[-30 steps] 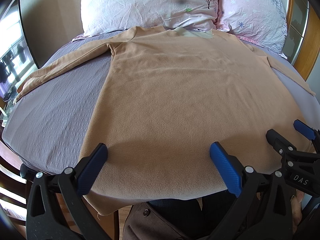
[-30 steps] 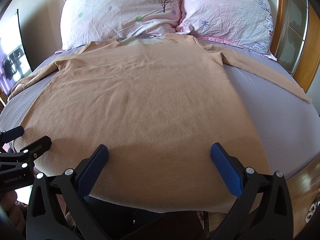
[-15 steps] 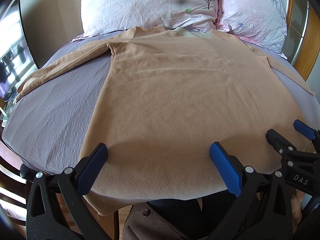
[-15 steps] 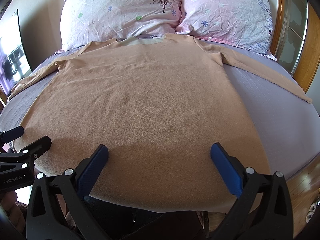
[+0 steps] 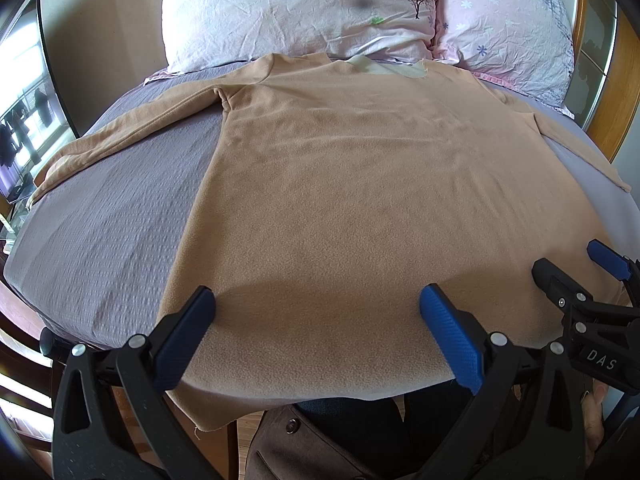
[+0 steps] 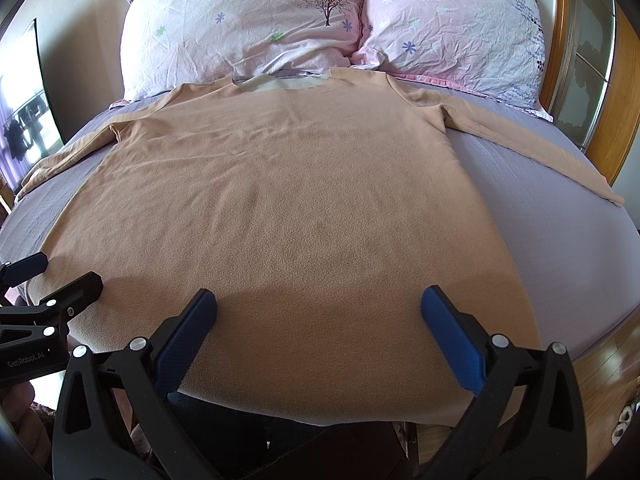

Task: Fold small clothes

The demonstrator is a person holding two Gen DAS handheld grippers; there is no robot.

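Bed [image 5: 104, 224], tan shirt [image 5: 360, 200] flat, hem between open left hand-held gripper [image 5: 316, 332]

The shirt [image 6: 280, 200] is tan, its collar [image 6: 280, 82] pale grey-green. The bed [image 6: 560, 240] is purple. Two pillows [image 6: 248, 28] — pink, with small flowers and a dark tree. The fingers [image 6: 452, 336] are blue on black.

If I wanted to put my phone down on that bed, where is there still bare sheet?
Bare sheet lies left of the shirt, below its left sleeve. Another patch lies right of the shirt, below the right sleeve. The middle is all shirt; the pillows crowd the head end.
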